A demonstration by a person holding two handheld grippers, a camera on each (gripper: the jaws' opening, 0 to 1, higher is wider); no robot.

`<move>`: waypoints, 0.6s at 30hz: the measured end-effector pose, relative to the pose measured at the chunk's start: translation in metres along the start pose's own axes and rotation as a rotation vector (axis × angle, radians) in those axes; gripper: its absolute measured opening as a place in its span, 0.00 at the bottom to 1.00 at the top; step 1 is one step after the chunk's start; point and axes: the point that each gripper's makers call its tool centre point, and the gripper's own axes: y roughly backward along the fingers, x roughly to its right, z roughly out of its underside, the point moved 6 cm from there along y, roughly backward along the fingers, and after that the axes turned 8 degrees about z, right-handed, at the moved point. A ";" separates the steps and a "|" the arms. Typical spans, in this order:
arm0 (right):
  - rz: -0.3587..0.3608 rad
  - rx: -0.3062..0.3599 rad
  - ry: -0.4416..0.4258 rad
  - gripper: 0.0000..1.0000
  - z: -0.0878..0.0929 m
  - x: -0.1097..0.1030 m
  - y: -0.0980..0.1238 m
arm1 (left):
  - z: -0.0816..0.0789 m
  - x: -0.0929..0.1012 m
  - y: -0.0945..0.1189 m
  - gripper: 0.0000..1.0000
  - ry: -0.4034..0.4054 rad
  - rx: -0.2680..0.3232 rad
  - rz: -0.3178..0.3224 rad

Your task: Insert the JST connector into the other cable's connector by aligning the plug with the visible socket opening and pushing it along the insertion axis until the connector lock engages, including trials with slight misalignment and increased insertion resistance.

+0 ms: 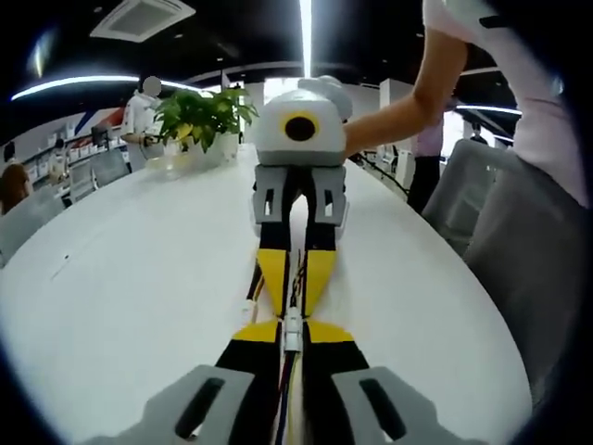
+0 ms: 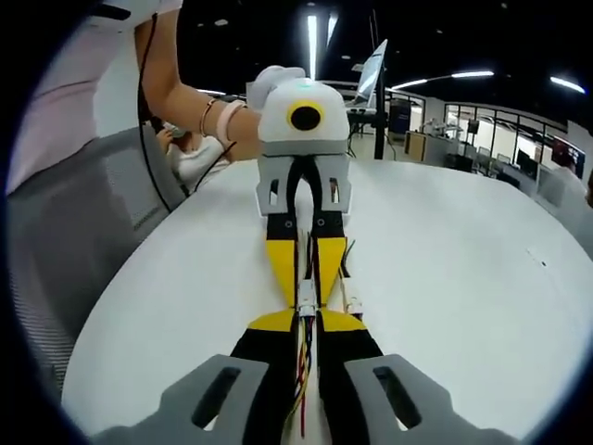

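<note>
Connector (image 1: 293,326), white and small, sits pinched between the yellow tips of my left gripper (image 1: 293,336), and its coloured wires (image 1: 289,408) run back between the jaws. In the right gripper view, my right gripper (image 2: 308,320) is likewise clamped on a white plug (image 2: 307,298) with red and yellow wires (image 2: 302,371) trailing toward the camera. The two grippers meet tip to tip above the table (image 1: 139,278), and each view looks straight at the other gripper's body. I cannot tell whether plug and connector are fully seated; they touch or nearly touch at the tips.

Loose wires with a further white connector (image 2: 350,303) lie on the table just beside the right gripper's tips. The table is white, broad and rounded at the edge. A potted green plant (image 1: 204,116) stands at its far end in the left gripper view. A person's bare forearm (image 1: 408,102) reaches to the facing gripper. Beyond are an open office with dark ceiling, strip lights (image 1: 305,32) and grey chairs (image 1: 482,185).
</note>
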 end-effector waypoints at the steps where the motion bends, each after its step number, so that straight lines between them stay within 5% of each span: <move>1: 0.001 -0.002 -0.001 0.05 0.000 0.000 0.000 | 0.000 0.000 0.000 0.02 -0.001 -0.002 -0.001; 18: 0.045 -0.042 -0.024 0.11 0.002 -0.005 0.023 | -0.001 0.006 0.025 0.06 0.040 -0.037 -0.073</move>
